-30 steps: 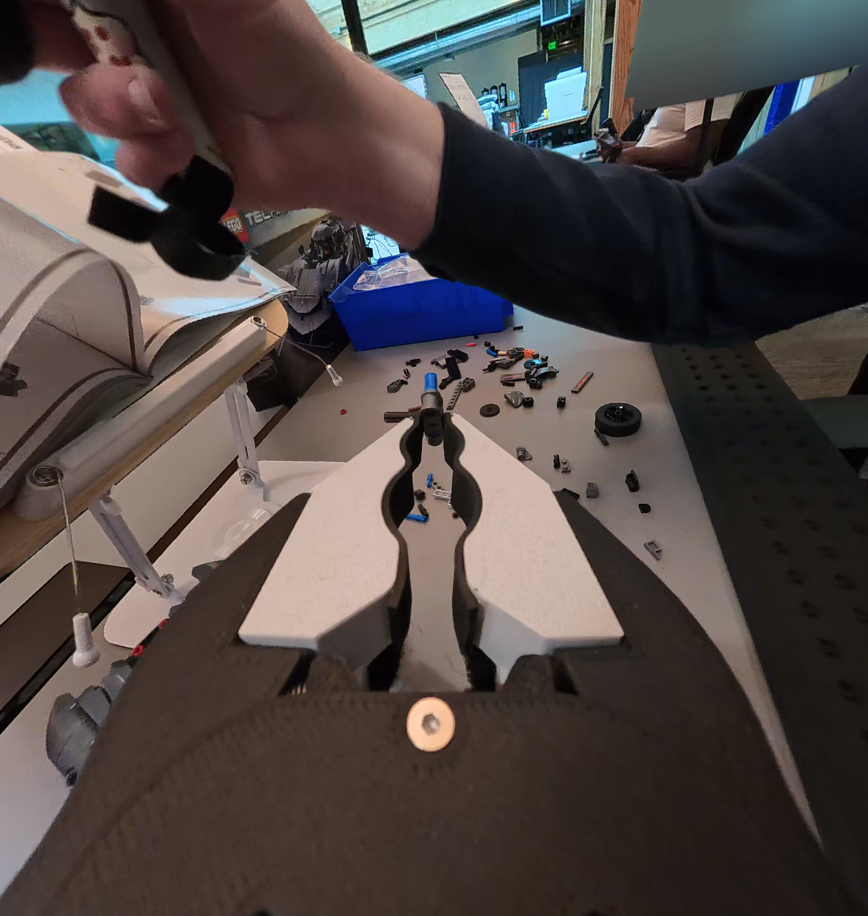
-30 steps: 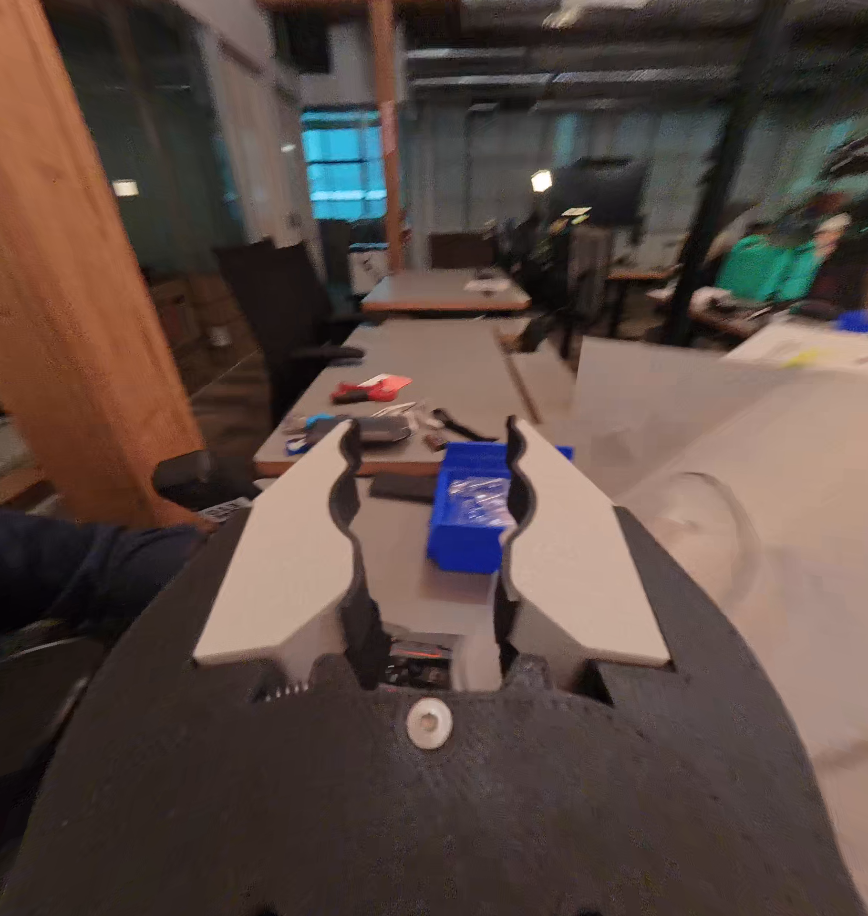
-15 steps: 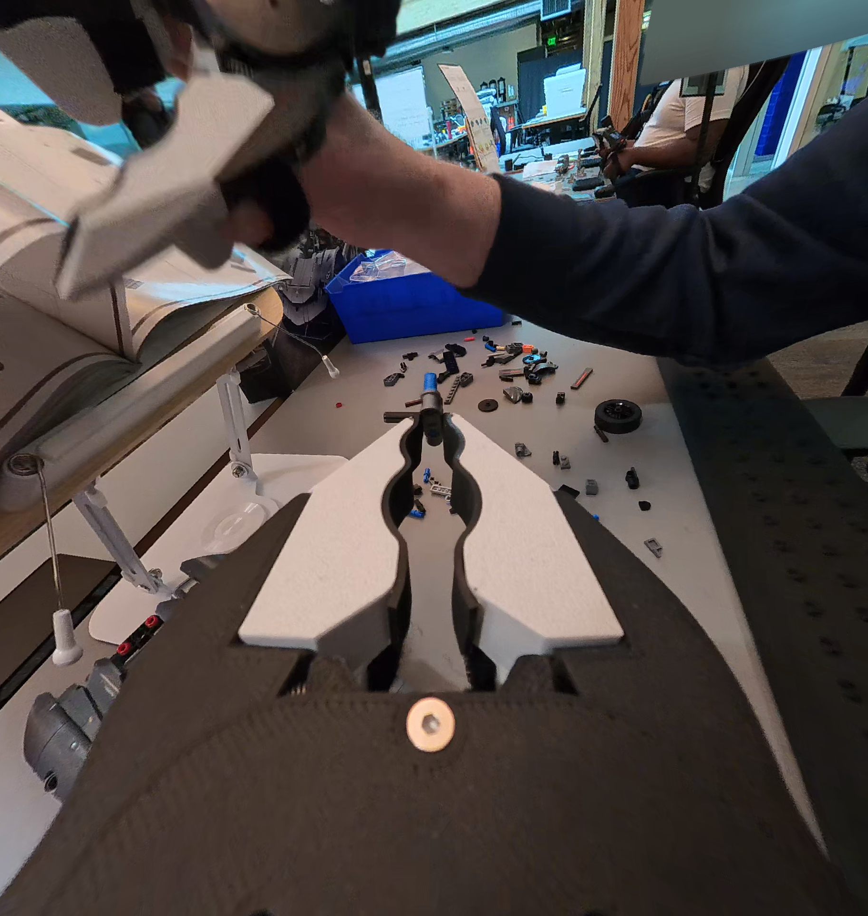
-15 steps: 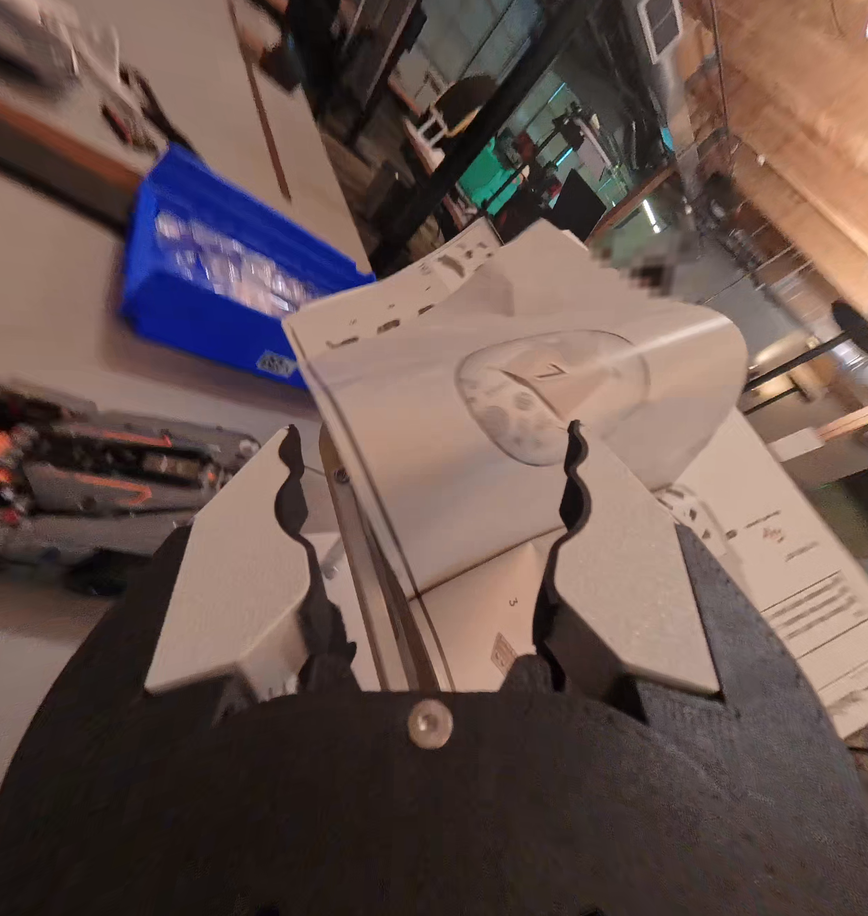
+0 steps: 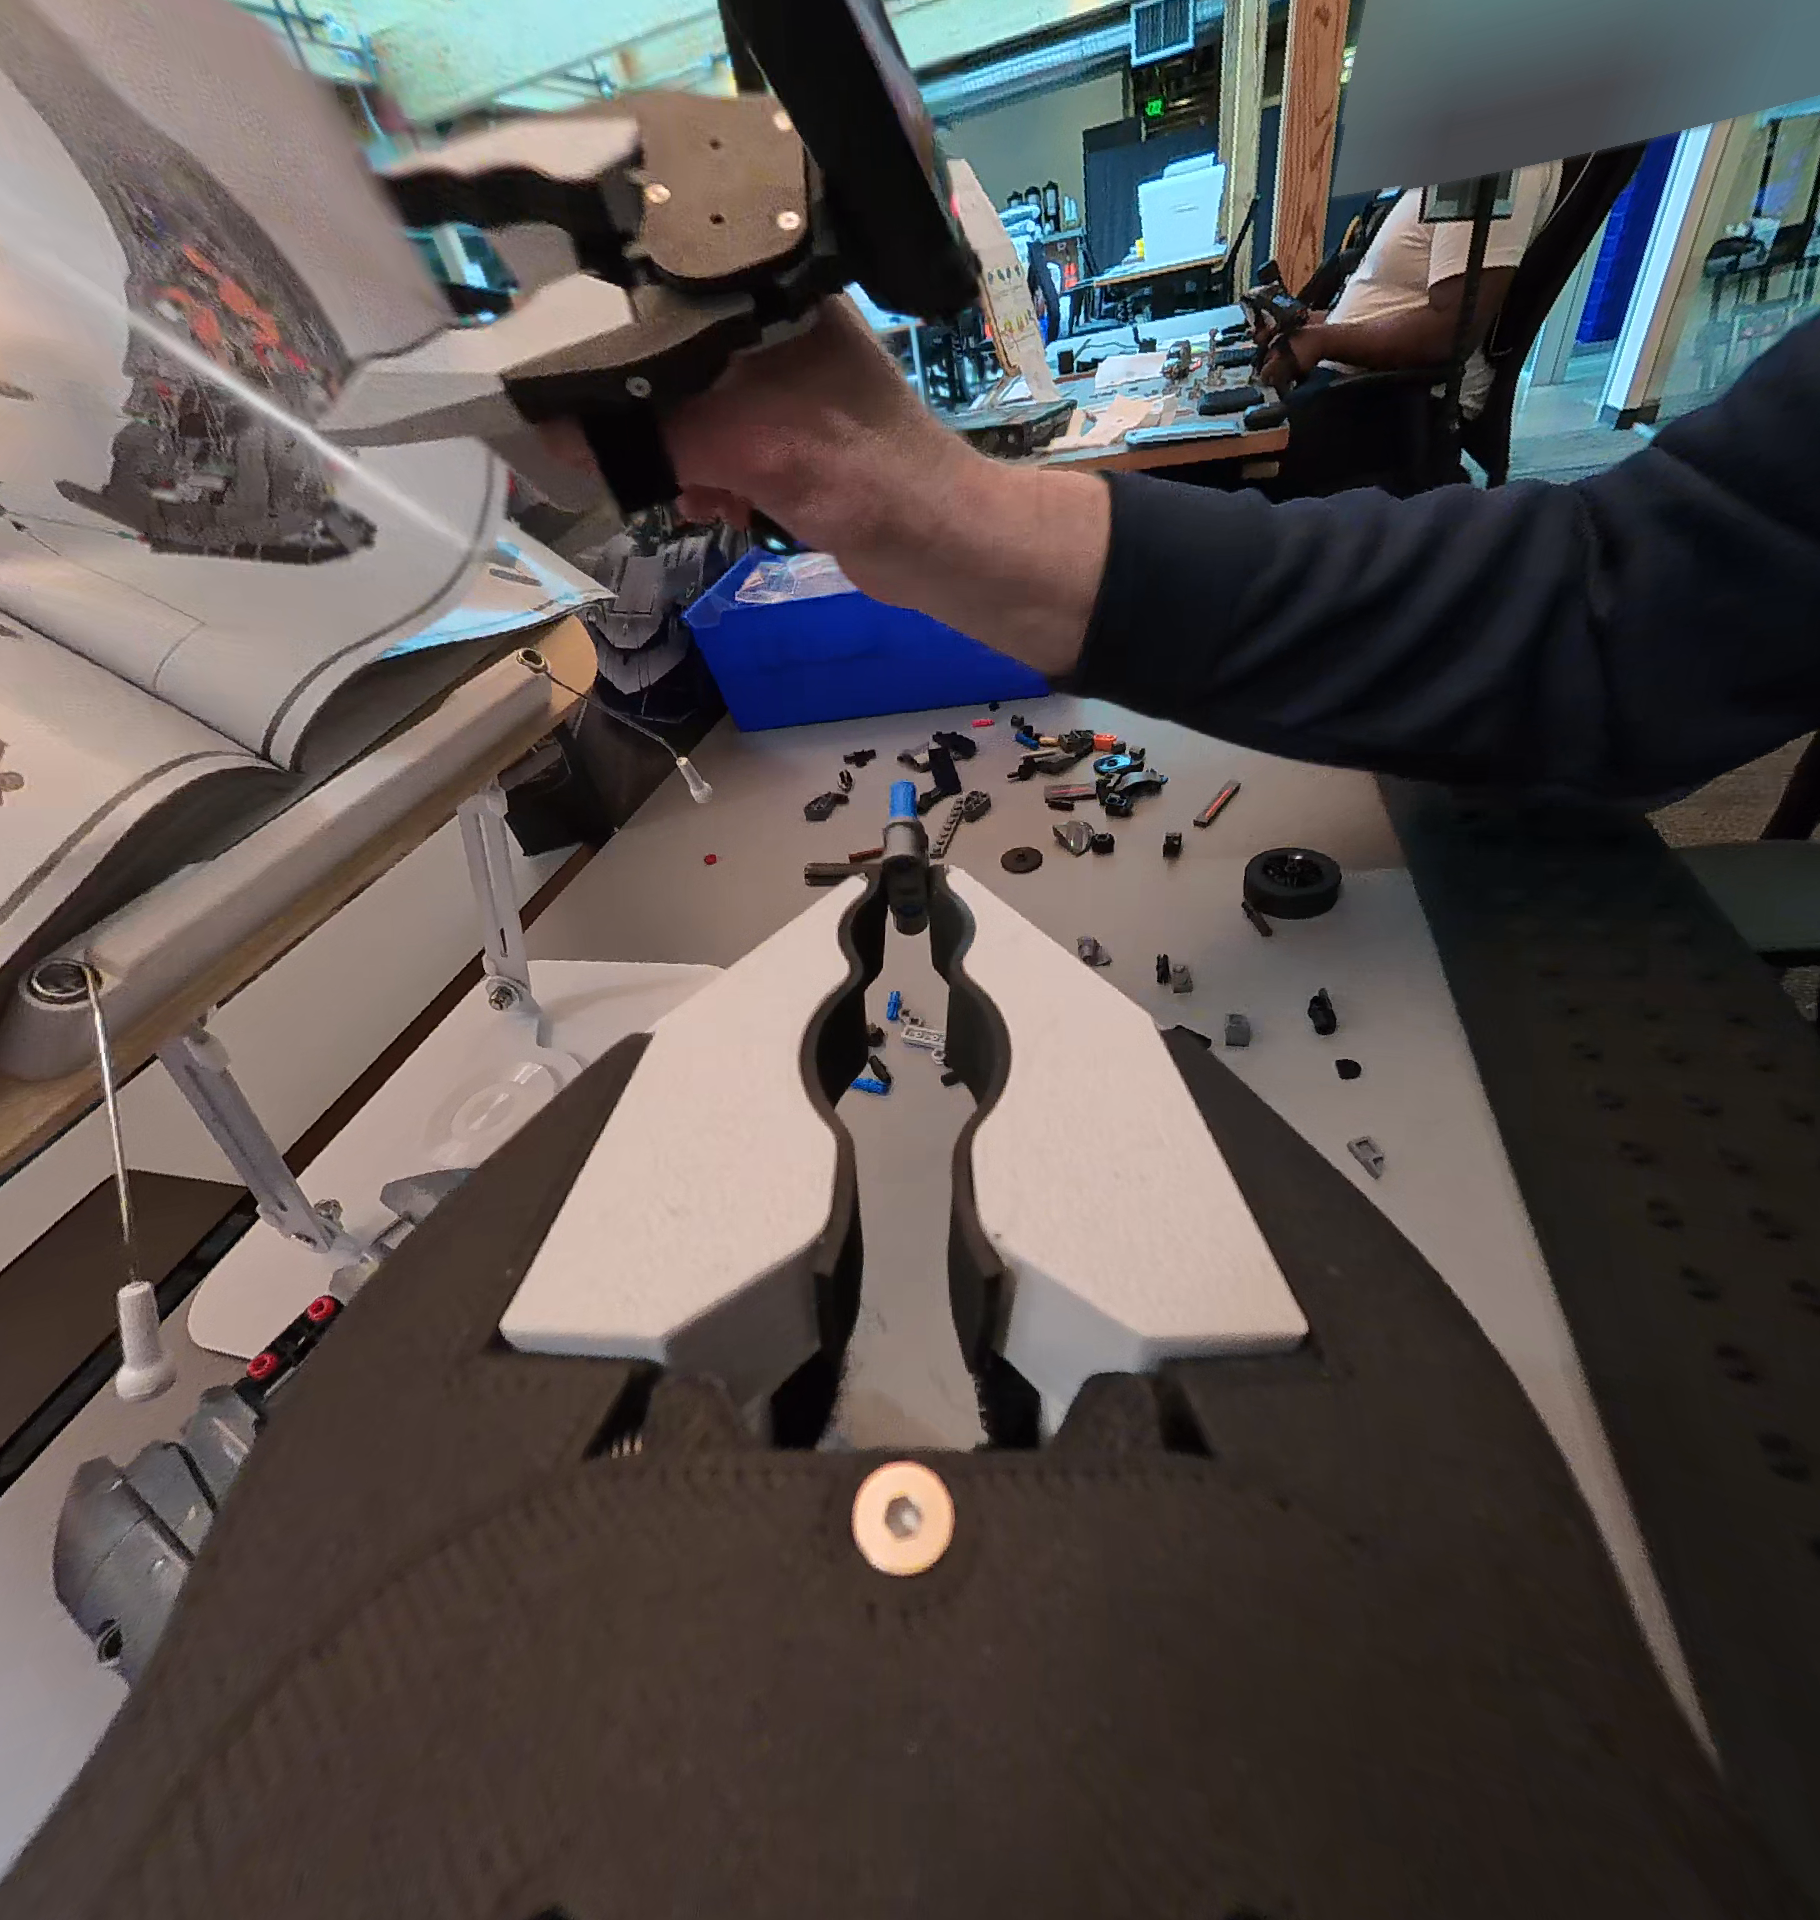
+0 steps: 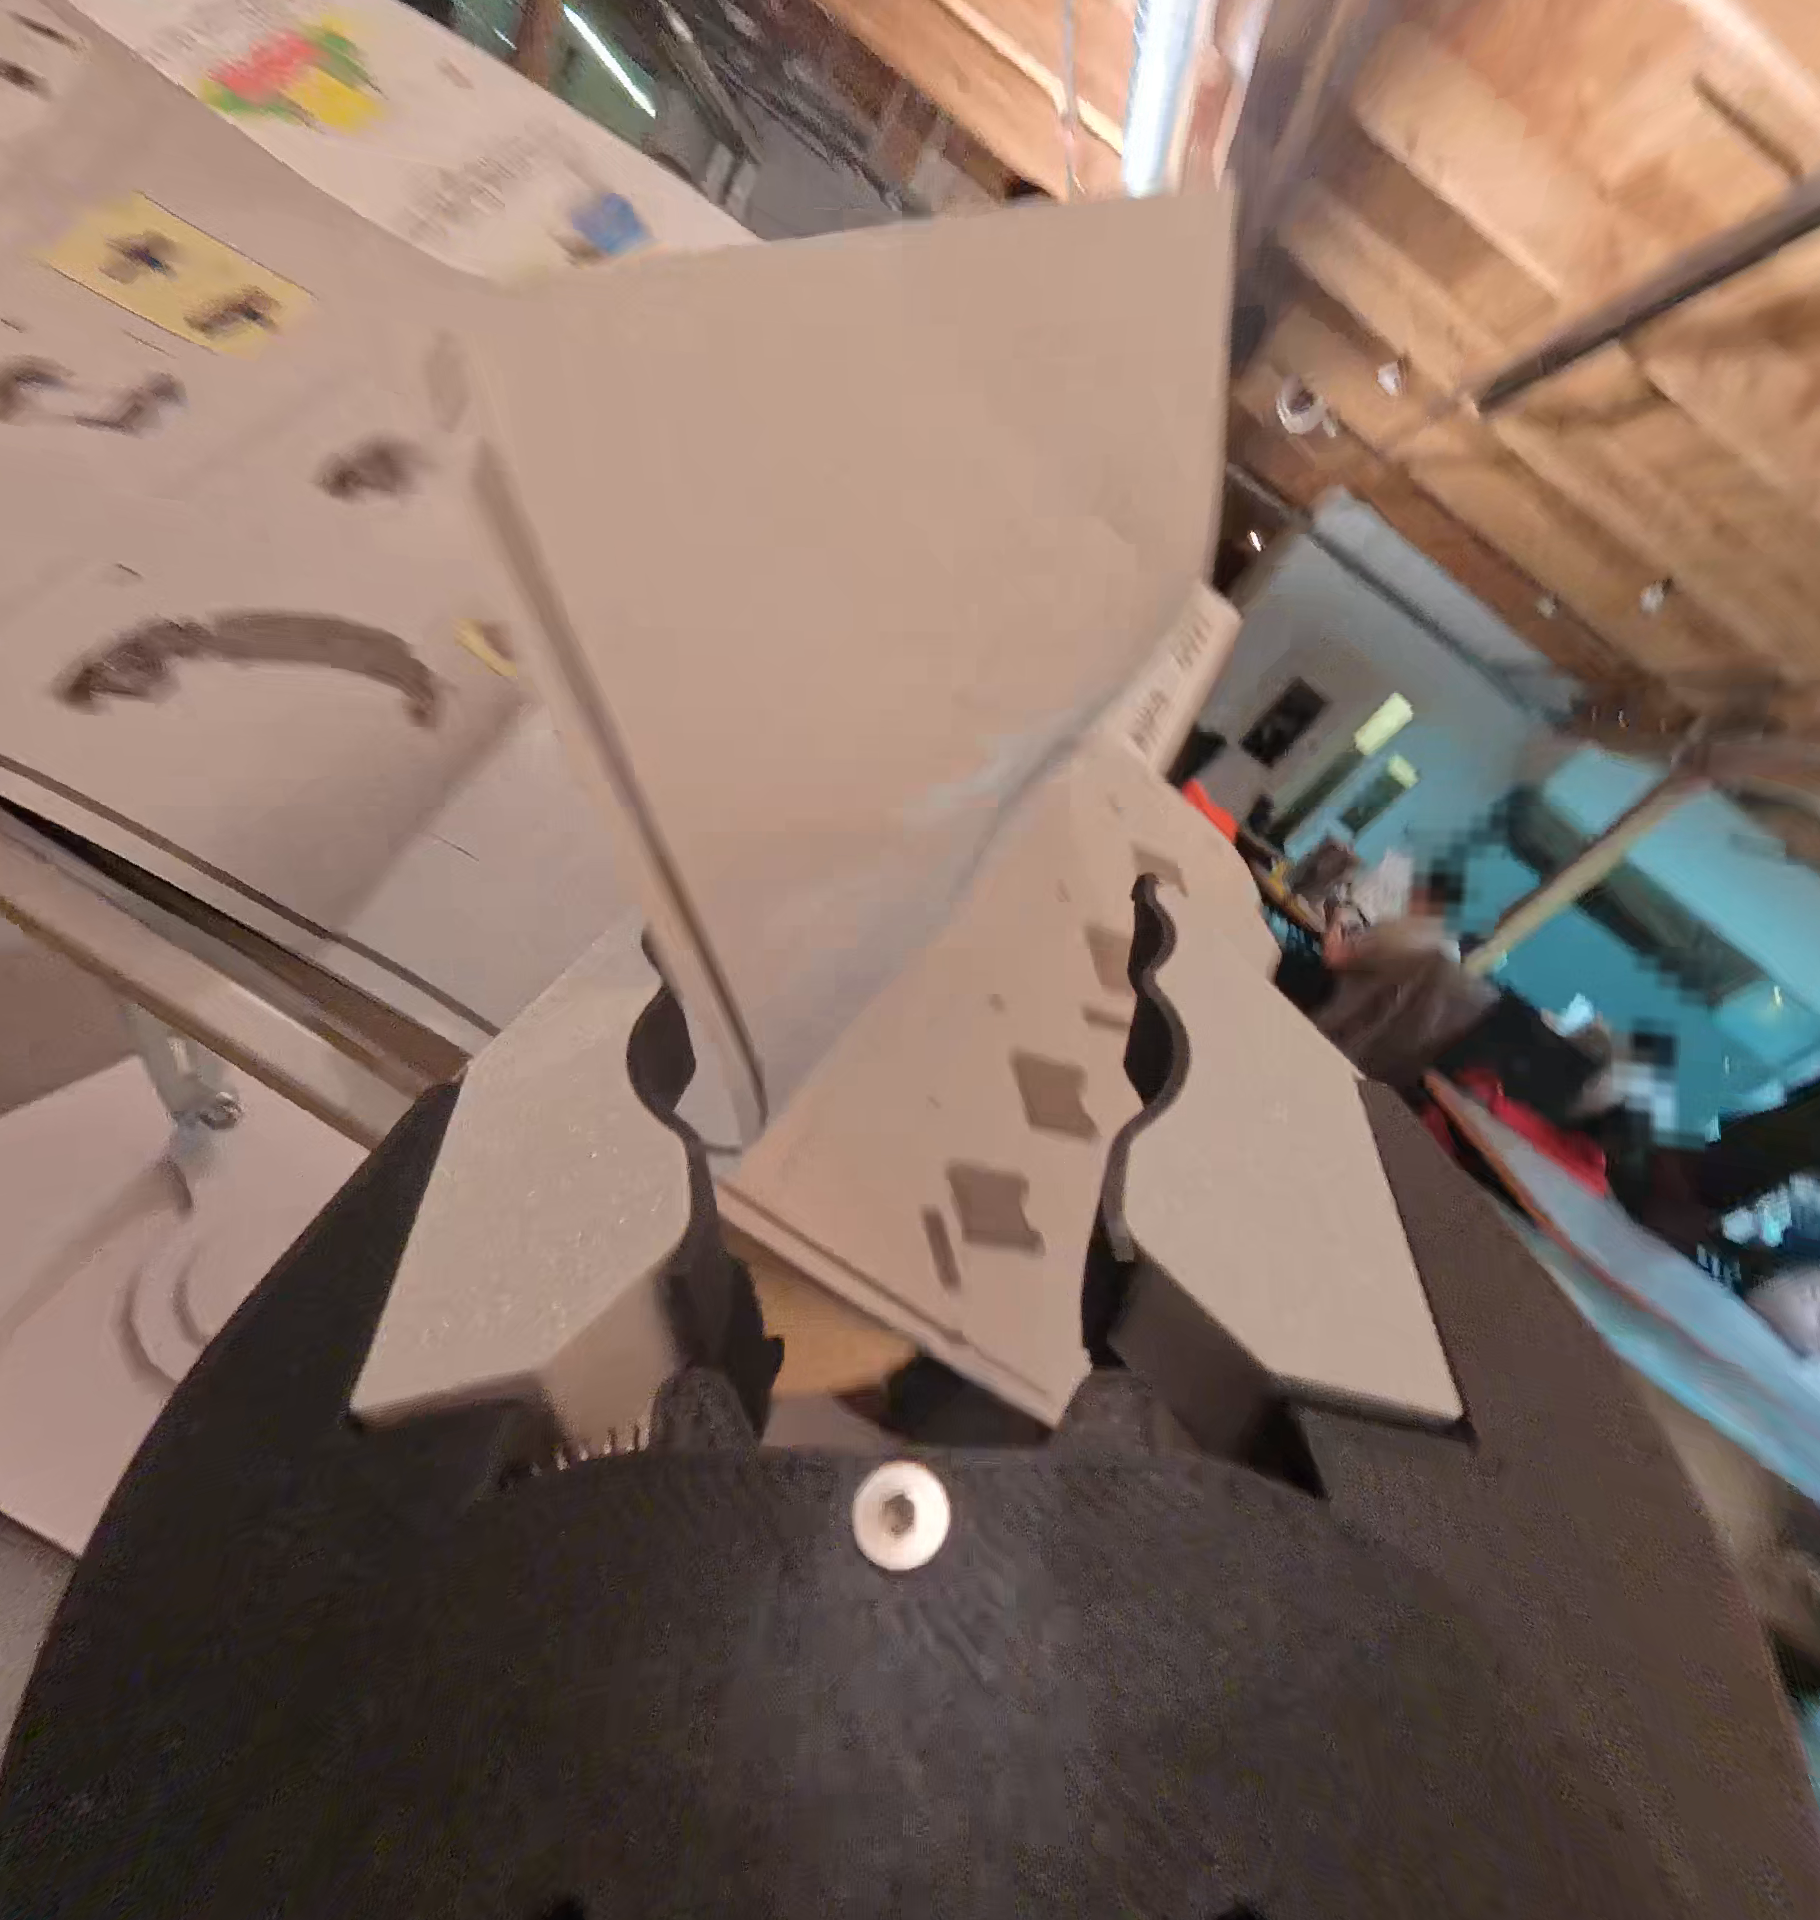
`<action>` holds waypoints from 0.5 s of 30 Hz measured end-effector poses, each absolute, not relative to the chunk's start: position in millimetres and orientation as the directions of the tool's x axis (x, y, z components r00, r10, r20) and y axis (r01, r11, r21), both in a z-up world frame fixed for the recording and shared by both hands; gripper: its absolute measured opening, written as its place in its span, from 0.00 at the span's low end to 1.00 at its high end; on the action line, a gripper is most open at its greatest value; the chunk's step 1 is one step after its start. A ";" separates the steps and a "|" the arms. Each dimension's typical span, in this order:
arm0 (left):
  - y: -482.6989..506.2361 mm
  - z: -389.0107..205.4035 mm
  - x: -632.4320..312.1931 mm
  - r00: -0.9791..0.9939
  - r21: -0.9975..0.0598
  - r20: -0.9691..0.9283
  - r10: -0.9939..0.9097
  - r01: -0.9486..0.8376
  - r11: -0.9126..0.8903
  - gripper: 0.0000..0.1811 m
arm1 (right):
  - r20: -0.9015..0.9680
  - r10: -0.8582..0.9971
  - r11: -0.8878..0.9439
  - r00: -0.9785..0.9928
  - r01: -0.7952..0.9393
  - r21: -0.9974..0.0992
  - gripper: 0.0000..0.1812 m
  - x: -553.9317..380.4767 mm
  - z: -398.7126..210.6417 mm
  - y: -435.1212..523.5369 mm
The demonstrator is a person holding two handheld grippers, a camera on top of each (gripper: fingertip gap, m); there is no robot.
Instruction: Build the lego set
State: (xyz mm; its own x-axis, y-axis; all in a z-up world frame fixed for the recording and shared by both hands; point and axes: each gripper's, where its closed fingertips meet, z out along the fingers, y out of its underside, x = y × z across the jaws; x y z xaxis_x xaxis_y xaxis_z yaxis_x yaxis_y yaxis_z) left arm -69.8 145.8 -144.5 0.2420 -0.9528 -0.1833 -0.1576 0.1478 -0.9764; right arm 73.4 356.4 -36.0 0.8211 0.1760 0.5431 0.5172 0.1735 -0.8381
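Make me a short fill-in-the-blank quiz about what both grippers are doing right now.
1. The left gripper is shut on a small grey part with a ____ tip.
2. The right gripper is open around a page of the ____ booklet.
3. The bin behind the loose pieces is ____.

Answers: blue; instruction; blue

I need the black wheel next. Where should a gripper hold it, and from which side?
Hold the black wheel across its tread, coming down from above: it seems to lie flat, hub face up, so its tread faces outward.
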 end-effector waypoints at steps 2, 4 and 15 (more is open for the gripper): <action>144.7 -142.3 -70.0 0.242 -0.976 -0.186 -0.952 -0.153 0.152 0.03 | 0.416 0.150 0.086 0.897 0.408 -0.909 0.49 114.2 -43.4 357.7; 143.8 -141.3 -69.9 0.241 -0.976 -0.190 -0.952 -0.153 0.156 0.03 | 0.308 0.124 0.087 0.943 0.299 -0.950 0.51 141.5 -36.5 348.5; 146.2 -142.1 -71.4 0.247 -0.977 -0.184 -0.951 -0.150 0.150 0.03 | 0.874 0.397 0.469 0.280 0.757 -0.455 0.37 -109.5 -65.2 312.8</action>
State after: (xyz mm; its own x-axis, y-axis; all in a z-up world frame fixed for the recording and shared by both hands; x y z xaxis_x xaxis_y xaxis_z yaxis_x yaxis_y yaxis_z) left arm -71.4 146.2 -142.1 0.2471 -0.9513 -0.1842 -0.1499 0.1503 -0.9772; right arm -109.5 312.8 -65.2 0.2797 0.3974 0.8740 0.7566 0.4691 -0.4555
